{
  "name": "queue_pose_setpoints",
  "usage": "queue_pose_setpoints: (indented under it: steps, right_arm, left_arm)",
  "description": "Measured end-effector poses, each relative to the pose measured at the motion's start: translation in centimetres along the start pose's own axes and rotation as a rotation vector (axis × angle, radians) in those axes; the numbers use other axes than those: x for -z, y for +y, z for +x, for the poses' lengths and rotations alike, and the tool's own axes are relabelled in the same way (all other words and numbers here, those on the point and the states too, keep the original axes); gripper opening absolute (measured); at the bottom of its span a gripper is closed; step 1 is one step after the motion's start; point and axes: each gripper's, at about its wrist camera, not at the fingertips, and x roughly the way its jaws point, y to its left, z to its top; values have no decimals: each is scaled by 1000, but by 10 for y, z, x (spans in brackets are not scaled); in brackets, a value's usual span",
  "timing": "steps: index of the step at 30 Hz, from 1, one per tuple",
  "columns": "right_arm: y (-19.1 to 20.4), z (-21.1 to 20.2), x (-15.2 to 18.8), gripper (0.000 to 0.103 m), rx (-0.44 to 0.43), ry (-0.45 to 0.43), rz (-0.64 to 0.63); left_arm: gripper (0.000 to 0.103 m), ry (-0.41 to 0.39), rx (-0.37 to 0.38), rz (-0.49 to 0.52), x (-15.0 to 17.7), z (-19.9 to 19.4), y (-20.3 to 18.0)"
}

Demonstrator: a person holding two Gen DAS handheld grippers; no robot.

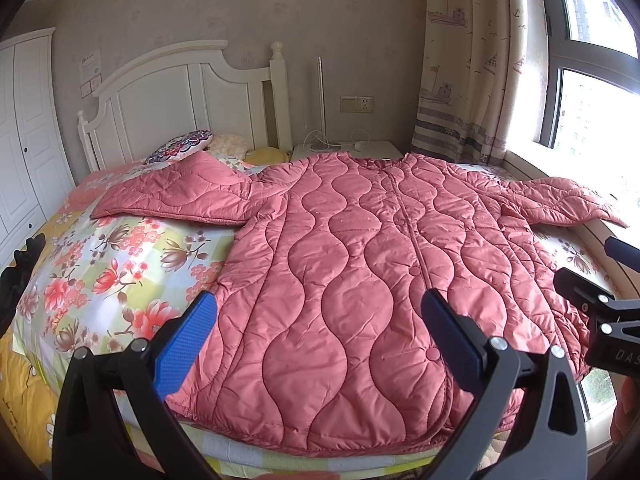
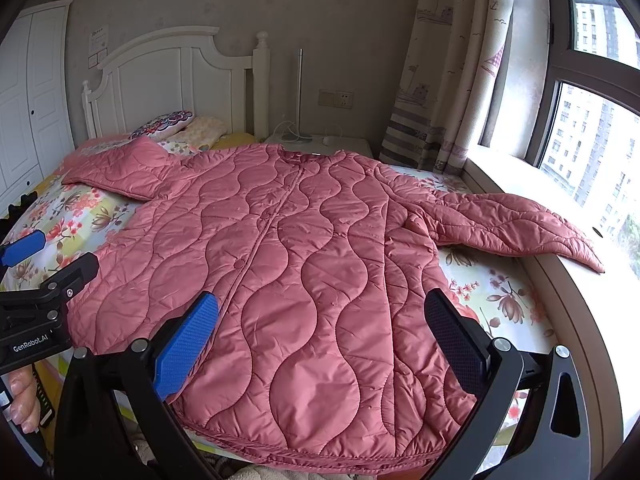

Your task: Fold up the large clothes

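Pillows lie beyond pink coat (unfolded); left gripper and right gripper gape empty.

Left claw spread wide, right claw spread wide, both level

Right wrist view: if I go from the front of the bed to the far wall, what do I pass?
Claw → pink coat → pillows → headboard

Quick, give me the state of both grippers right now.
Left gripper: open, holding nothing, above the hem of the pink quilted coat.
Right gripper: open, holding nothing, above the same coat's hem.
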Motion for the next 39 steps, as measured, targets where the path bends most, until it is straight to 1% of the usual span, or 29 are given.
queue_pose_setpoints:
  steps: [3, 9, 19, 24, 26, 28, 31, 33, 36, 37, 38, 39]
  right_arm:
    - [-1, 0, -2, 99, -1, 0, 0]
    - [4, 0, 5, 99, -4, 4, -4]
    - [2, 3, 1, 99, -13, 17, 0]
    - [-1, 8, 3, 99, -17, 28, 11]
    - [-4, 15, 3, 99, -14, 38, 18]
    - [-10, 26, 4, 99, -7, 44, 35]
    - [-23, 46, 4, 99, 9, 77, 79]
    - [-40, 61, 0, 99, 29, 81, 123]
    - [-79, 84, -8, 99, 77, 104, 236]
    - [-99, 91, -11, 99, 86, 107, 297]
    - [-122, 99, -13, 99, 102, 111, 371]
    - [-138, 105, -15, 99, 115, 119, 429]
  left_arm:
    - [101, 0, -1, 0, -1, 0, 0]
    - [101, 0, 0, 0, 0, 0, 0]
    - [101, 6, -1, 3, 2, 0, -1]
    - [101, 25, 4, 4, 3, 8, -3]
    - [101, 43, 18, -1, 0, 19, -3]
    - [101, 69, 32, -4, -8, 42, -2]
    - [101, 104, 61, 7, -24, 86, 2]
    - [101, 116, 46, 51, -39, 118, 3]
    - [101, 125, -10, 144, -57, 161, -1]
    - [101, 134, -27, 167, -61, 173, 0]
    - [101, 142, -36, 177, -63, 184, 2]
    - [101, 145, -29, 174, -64, 193, 6]
